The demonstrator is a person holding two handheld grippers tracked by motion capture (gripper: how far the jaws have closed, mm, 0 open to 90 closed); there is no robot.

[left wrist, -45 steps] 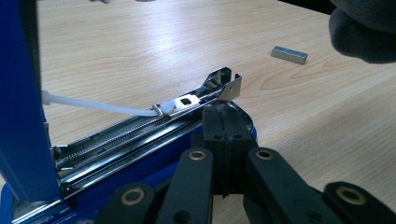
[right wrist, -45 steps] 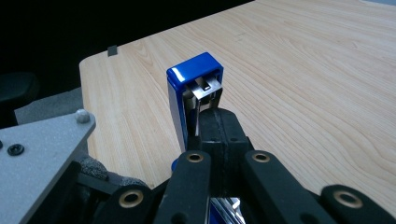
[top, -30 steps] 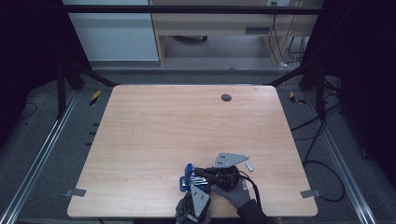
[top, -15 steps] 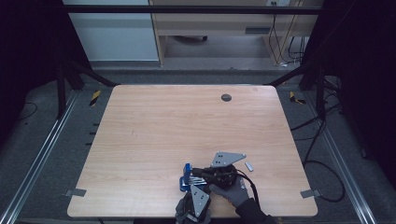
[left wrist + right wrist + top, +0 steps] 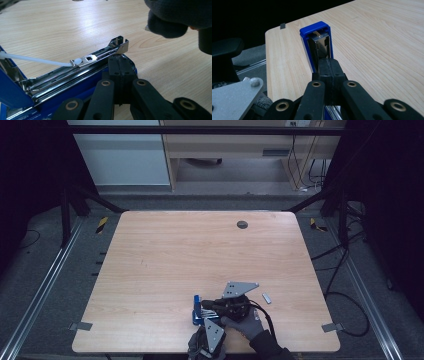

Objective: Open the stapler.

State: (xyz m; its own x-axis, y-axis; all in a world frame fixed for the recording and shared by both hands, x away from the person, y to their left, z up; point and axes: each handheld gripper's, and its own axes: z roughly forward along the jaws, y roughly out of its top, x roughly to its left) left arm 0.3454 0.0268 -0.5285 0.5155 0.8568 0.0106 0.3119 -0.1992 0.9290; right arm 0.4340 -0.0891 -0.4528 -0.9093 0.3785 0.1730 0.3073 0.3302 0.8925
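Observation:
A blue stapler (image 5: pixel 197 311) lies swung open near the table's front edge. Its chrome magazine (image 5: pixel 82 63) runs away to the left in the left gripper view, with a white strip reaching to its pusher. My left gripper (image 5: pixel 120 61) is shut, its tips against the stapler's blue base. My right gripper (image 5: pixel 329 63) is also shut, its tips resting on the raised blue lid (image 5: pixel 315 32) with its metal lining. In the high view the right gripper (image 5: pixel 206 305) comes in from the right and the left gripper (image 5: pixel 202 319) from below. A gloved hand (image 5: pixel 246 322) holds the right one.
A small grey staple strip (image 5: pixel 267 298) lies on the wooden table (image 5: pixel 165 255) just right of the grippers. A round cable hole (image 5: pixel 242 224) sits at the far edge. The table's front corner (image 5: pixel 270 32) is close by. Cables trail on the floor at the right.
The right gripper's grey plate has edged slightly left over the stapler. The left gripper and the stapler have stayed in place.

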